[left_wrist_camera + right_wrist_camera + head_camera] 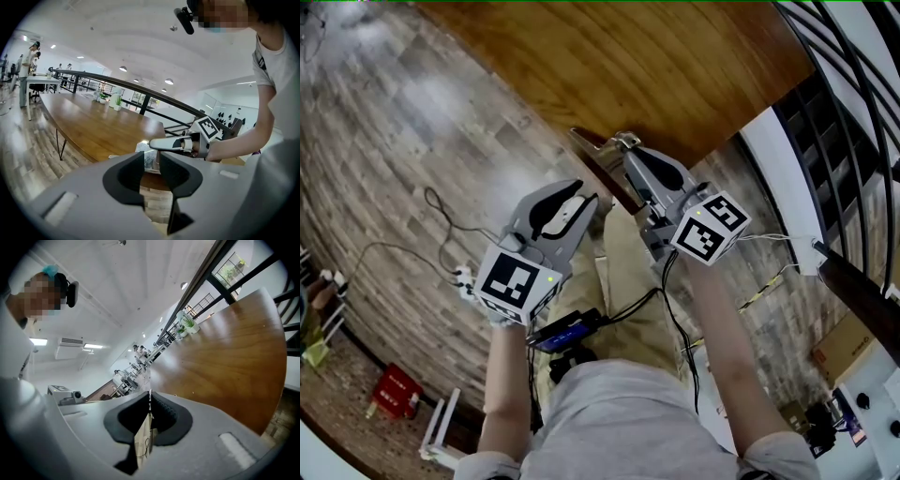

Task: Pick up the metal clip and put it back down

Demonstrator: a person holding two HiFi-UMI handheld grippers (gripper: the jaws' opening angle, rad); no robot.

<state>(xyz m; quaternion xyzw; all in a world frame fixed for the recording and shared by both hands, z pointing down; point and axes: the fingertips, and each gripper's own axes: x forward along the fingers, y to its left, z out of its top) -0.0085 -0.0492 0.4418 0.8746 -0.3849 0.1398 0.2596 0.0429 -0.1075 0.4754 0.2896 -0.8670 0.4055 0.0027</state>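
Note:
A small shiny metal clip [624,141] is at the near corner of the wooden table [656,66]. My right gripper [630,157] is shut on it. In the right gripper view the clip [144,439] shows as a thin plate pinched edge-on between the dark pads of that gripper [150,405]. My left gripper [591,202] hangs just off the table's edge, lower and to the left, with its jaws apart and nothing pressed between them. Through the gap of the left gripper [151,161] I see the silvery clip [151,159] and the right gripper's fingers [171,143] beyond it.
The table's dark edge [602,173] runs between the two grippers. Cables [441,211] trail over the wood-pattern floor at the left, near a red box [394,389]. A black railing [140,91] and potted plants [187,324] border the table's far side. People stand at distant desks [28,61].

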